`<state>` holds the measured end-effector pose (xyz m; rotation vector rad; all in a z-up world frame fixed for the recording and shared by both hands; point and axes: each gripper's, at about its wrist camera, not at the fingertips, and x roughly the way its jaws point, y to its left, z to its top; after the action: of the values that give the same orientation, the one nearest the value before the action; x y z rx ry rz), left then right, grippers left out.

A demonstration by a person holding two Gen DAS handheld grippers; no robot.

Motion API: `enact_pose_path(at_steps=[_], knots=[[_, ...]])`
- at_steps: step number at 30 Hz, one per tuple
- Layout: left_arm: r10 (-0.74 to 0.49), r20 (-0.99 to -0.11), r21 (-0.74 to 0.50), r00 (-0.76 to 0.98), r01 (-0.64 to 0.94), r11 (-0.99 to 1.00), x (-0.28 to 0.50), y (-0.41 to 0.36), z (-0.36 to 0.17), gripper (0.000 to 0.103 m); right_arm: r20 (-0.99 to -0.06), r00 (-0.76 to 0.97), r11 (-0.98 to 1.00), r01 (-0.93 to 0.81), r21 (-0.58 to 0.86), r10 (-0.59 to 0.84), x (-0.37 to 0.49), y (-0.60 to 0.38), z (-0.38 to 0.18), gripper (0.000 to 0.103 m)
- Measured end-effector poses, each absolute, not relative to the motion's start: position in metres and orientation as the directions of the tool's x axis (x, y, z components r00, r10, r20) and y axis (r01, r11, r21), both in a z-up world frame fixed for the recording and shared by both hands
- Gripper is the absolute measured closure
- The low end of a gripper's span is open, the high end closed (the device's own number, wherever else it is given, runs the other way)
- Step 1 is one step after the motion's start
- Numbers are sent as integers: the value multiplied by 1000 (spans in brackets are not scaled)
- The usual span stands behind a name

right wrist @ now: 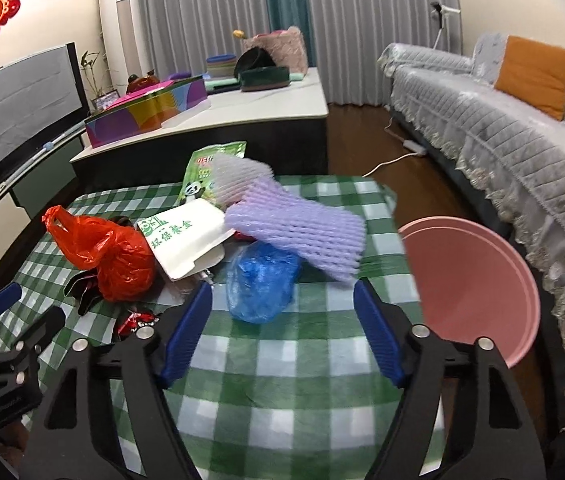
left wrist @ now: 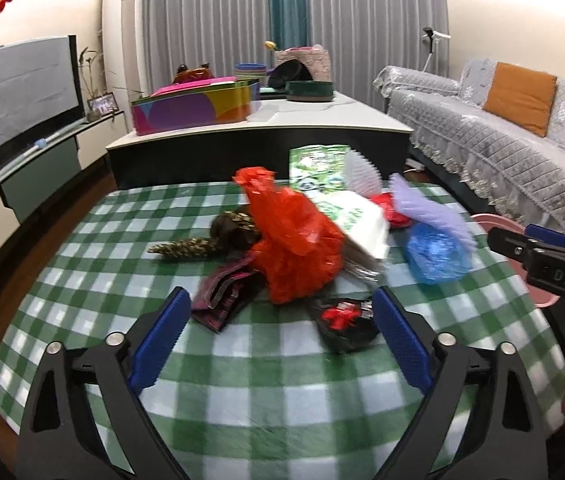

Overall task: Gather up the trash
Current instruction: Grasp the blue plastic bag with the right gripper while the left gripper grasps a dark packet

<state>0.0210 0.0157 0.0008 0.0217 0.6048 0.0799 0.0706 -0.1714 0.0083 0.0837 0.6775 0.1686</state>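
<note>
From the left wrist, a black wrapper (left wrist: 346, 324) is seen just beside the right finger of the left tool (left wrist: 278, 312), which is spread wide and empty. From the right wrist, the pink basin (right wrist: 478, 280) is shown whole at the worktop (right wrist: 282, 380) edge; a blue bag (right wrist: 260, 284) lies just ahead of the right tool (right wrist: 282, 300), also wide, nothing gripped.

A pile of trash lies in the middle of the worktop (right wrist: 282, 400). In the right wrist view, a plastic bag (right wrist: 110, 256) sits at the left, a takeaway box (right wrist: 186, 240) just right of it, a snack packet (right wrist: 206, 164) behind the box. A foam net (right wrist: 302, 232) lies right of the box, over a crumpled bag (right wrist: 262, 284). A basin (right wrist: 478, 280) stands at the worktop's right edge. A sofa (right wrist: 522, 140) runs along the right, a low table (right wrist: 242, 112) behind.
</note>
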Motion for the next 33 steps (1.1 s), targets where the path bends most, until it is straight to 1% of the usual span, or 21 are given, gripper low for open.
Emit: enact_pose_path(at_steps=[2, 5, 7, 9, 11, 14, 17, 18, 19, 20, 21, 22, 23, 24, 25, 27, 33], knots=[[99, -576, 40, 812, -93, 995, 29, 26, -2, 22, -625, 757, 981, -133, 140, 192, 79, -167, 3, 33], [127, -601, 46, 789, -125, 991, 41, 40, -9, 27, -651, 729, 977, -136, 165, 211, 94, -163, -8, 34], [134, -624, 40, 770, -140, 989, 49, 49, -15, 34, -672, 708, 975, -131, 178, 218, 104, -161, -16, 36], [138, -647, 38, 750, -149, 988, 57, 56, -22, 37, -686, 692, 973, -125, 192, 224, 110, -161, -21, 38], [122, -672, 24, 731, -143, 989, 64, 61, -29, 45, -696, 681, 973, -119, 199, 226, 116, -159, -27, 38], [114, -697, 10, 708, -150, 989, 72, 68, -36, 46, -712, 666, 973, -109, 205, 224, 123, -158, -34, 40], [105, -715, 2, 691, -148, 989, 78, 71, -41, 51, -728, 646, 972, -100, 215, 227, 129, -158, -41, 48], [100, -718, -2, 689, -145, 989, 79, 71, -42, 53, -734, 638, 970, -101, 221, 233, 131, -157, -44, 53], [91, -722, -8, 686, -140, 990, 80, 71, -43, 61, -738, 632, 969, -102, 225, 238, 132, -157, -45, 60], [81, -726, -16, 683, -135, 991, 81, 72, -44, 65, -741, 625, 968, -105, 230, 244, 133, -156, -46, 64], [75, -728, -22, 681, -133, 991, 81, 72, -44, 68, -746, 616, 965, -111, 236, 253, 134, -155, -48, 73], [74, -728, -23, 682, -133, 991, 82, 72, -44, 77, -747, 612, 964, -116, 238, 258, 134, -154, -49, 81], [72, -729, -23, 681, -130, 991, 82, 72, -44, 79, -747, 609, 963, -123, 241, 264, 134, -154, -49, 86], [70, -729, -24, 681, -128, 991, 81, 72, -43, 80, -746, 608, 961, -130, 244, 271, 133, -153, -49, 95], [65, -727, -31, 683, -128, 991, 81, 73, -41, 83, -742, 609, 958, -140, 250, 282, 132, -153, -48, 100], [66, -722, -32, 689, -129, 991, 78, 74, -37, 87, -729, 618, 955, -156, 253, 294, 129, -152, -43, 101], [66, -704, -51, 707, -142, 989, 70, 77, -26, 97, -680, 662, 949, -204, 241, 315, 113, -149, -22, 102]])
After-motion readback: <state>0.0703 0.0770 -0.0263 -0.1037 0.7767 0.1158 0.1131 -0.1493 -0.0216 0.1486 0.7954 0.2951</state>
